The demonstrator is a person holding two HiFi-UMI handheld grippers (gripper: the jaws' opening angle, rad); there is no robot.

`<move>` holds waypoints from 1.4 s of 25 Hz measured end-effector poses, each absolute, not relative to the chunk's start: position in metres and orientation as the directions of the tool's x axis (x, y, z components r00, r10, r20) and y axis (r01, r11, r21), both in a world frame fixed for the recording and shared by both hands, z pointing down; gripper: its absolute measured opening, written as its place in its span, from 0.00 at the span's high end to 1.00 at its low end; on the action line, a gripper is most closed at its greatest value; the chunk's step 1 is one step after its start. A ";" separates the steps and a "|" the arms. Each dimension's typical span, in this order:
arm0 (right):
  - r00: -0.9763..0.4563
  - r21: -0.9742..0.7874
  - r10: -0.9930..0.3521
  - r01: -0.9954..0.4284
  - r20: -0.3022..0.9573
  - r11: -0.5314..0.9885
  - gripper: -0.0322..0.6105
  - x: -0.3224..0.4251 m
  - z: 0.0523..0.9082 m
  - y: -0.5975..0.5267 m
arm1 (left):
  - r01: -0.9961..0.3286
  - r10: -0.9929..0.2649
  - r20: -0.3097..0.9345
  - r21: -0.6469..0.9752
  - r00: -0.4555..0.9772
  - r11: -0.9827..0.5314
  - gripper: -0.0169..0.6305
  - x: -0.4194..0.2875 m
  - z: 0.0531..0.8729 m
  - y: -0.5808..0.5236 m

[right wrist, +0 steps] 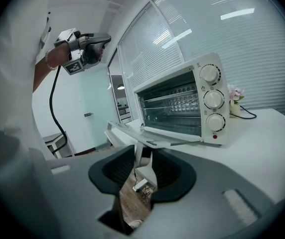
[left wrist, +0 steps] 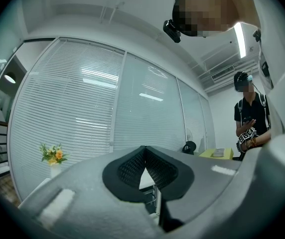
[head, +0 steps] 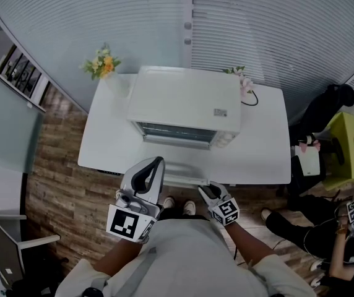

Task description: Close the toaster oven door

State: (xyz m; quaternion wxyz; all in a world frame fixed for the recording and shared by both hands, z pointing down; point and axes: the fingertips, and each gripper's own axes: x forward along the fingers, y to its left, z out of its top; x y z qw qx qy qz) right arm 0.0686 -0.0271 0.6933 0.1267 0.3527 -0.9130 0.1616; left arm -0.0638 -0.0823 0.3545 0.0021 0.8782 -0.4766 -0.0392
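Note:
A white toaster oven [head: 186, 107] stands on the white table [head: 103, 141], its glass door [head: 177, 142] folded down toward me. In the right gripper view the oven [right wrist: 182, 106] is ahead and to the right, and the door [right wrist: 147, 136] lies flat just beyond the jaws. My right gripper [head: 205, 187] hovers at the table's near edge in front of the door, open, with nothing between its pads [right wrist: 167, 171]. My left gripper [head: 159, 161] is raised left of it, off the oven, its tips together on nothing [left wrist: 142, 156].
A vase of yellow flowers [head: 104, 64] stands at the table's back left, pink flowers [head: 245, 82] and a black cable at the back right. A person [head: 325, 228] sits by a yellow-green table [head: 350, 147] to the right. Window blinds run behind the table.

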 end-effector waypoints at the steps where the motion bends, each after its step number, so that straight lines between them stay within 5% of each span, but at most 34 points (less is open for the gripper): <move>1: -0.720 -0.205 -0.604 -0.684 0.341 0.700 0.77 0.069 0.692 -0.028 | -0.837 -0.837 -0.069 0.039 0.543 -0.546 0.97 -0.063 0.354 -0.083; 35: -0.736 -0.231 -0.641 -0.677 0.218 0.699 0.76 0.075 0.641 -0.056 | -0.836 -0.835 -0.075 0.037 0.545 -0.548 0.97 -0.060 0.352 -0.090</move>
